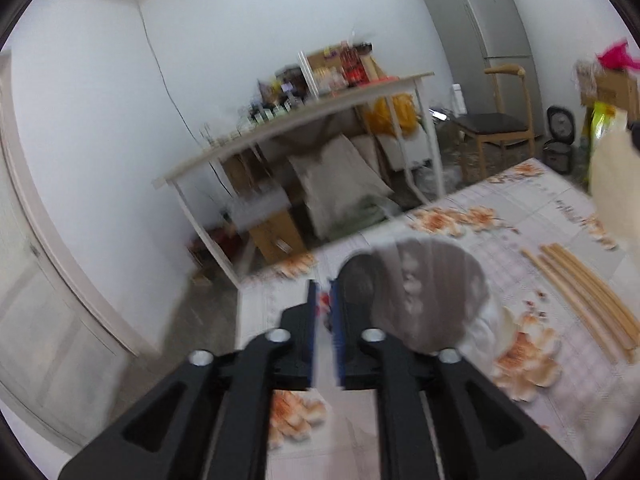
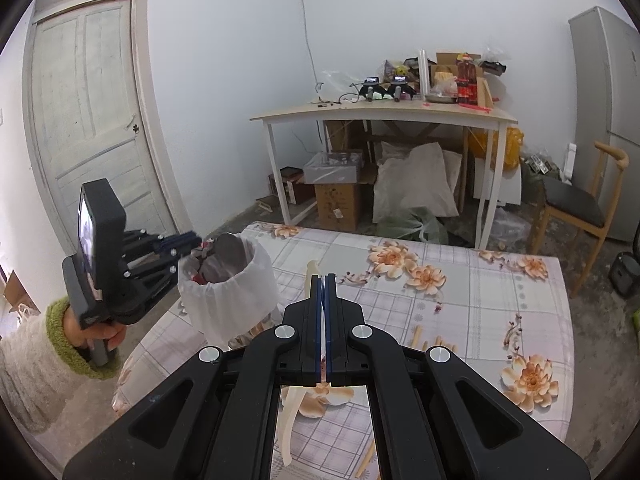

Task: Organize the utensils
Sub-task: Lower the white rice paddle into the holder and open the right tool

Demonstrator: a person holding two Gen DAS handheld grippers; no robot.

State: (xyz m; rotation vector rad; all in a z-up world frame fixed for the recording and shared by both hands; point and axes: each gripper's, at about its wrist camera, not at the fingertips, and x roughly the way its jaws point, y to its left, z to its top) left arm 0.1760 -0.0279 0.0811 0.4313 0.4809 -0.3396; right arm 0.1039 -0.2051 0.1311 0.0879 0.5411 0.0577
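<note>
My right gripper (image 2: 324, 278) is shut on a cream plastic utensil (image 2: 289, 420), whose tip (image 2: 313, 270) shows beyond the fingers; it hangs above the floral tablecloth. A white mesh-covered holder (image 2: 230, 300) stands at the table's left, with a grey ladle or spoon bowl (image 2: 228, 250) and other utensils inside. My left gripper (image 2: 188, 242) reaches over the holder's rim. In the blurred left wrist view its jaws (image 1: 325, 292) stand nearly closed around something red and white, beside the grey ladle bowl (image 1: 416, 300). Wooden chopsticks (image 1: 580, 296) lie on the table to the right.
The table with the floral cloth (image 2: 460, 300) has more chopsticks (image 2: 436, 342) near its middle. Behind it stand a cluttered white desk (image 2: 384, 114), boxes and sacks, a wooden chair (image 2: 572, 208) and a grey fridge (image 2: 608, 120). A door (image 2: 92, 120) is at left.
</note>
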